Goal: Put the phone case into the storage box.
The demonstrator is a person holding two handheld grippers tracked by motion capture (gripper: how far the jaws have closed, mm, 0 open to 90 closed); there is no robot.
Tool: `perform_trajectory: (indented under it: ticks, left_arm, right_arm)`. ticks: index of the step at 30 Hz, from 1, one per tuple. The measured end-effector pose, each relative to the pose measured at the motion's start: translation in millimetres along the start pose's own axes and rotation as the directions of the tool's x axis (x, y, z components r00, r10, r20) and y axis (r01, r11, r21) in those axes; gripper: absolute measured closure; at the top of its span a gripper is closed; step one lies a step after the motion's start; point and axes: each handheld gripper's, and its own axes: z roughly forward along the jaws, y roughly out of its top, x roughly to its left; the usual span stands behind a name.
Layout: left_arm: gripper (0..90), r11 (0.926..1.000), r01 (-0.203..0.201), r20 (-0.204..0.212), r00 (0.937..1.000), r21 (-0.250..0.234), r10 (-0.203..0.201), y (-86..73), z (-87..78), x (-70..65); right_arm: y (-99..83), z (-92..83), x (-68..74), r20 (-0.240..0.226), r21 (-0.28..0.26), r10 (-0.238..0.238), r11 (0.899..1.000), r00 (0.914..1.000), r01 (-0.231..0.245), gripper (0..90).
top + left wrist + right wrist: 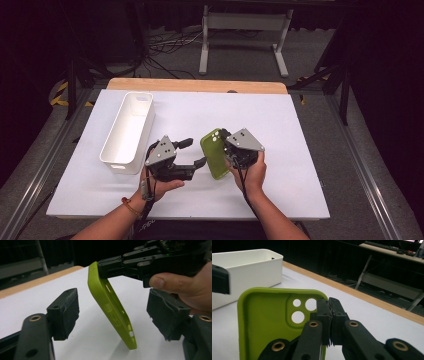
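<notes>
phone case (214, 152) (green) pinched by right gripper (226, 138)

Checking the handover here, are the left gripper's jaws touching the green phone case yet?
Apart. The left gripper view shows the green phone case between the left gripper's open jaws, white table visible either side.

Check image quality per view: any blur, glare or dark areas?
High view: evenly lit white table, surroundings dark, soft focus. Left gripper view: green phone case sharp, near pads slightly soft, background black. Right gripper view: right claw and case crisp, white bin bright without glare.
</notes>
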Motion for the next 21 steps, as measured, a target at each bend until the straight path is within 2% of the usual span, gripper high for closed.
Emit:
perform_trajectory:
  ticks: [5,6,11,12,14,16,21]
  left_arm:
    - [40.2,0.9999,0.015,-0.008,0.9999,0.009,-0.014,-1.1,3.4,-0.4]
    - [40.2,0.9995,0.03,-0.004,0.9995,0.0,-0.03,-2.2,3.8,0.3]
    - [67.0,0.9984,0.055,-0.009,0.9985,-0.015,-0.055,-6.0,0.4,4.8]
    - [71.0,0.9973,0.071,0.001,0.9975,-0.02,-0.071,-6.7,-0.8,6.3]
    - [73.3,0.9964,0.081,0.009,0.9967,-0.025,-0.08,-7.1,-0.7,7.4]
    - [75.4,0.9969,0.073,0.004,0.9973,-0.029,-0.073,-7.7,-1.2,7.2]
    - [77.0,0.9986,0.046,-0.022,0.9987,-0.024,-0.047,-6.6,-2.5,6.0]
  right_arm:
    - [-2.5,-2.6,7.6,0.025,-0.04,-0.012,0.999,0.9996,0.013,88.6]
    - [-2.9,-3.1,9.9,0.031,-0.05,-0.019,0.999,0.9993,0.021,88.6]
    - [-4.6,-5.7,19.3,0.051,-0.081,-0.03,0.996,0.9982,0.034,88.5]
    - [-4.5,-7.0,20.8,0.057,-0.091,-0.035,0.995,0.9978,0.04,88.5]
    - [-4.2,-8.5,22.4,0.063,-0.104,-0.041,0.993,0.9972,0.047,88.5]
    - [-4.0,-9.5,23.9,0.069,-0.11,-0.048,0.992,0.9964,0.056,88.5]
    - [-4.6,-11.4,25.0,0.066,-0.124,-0.036,0.991,0.9972,0.044,88.3]
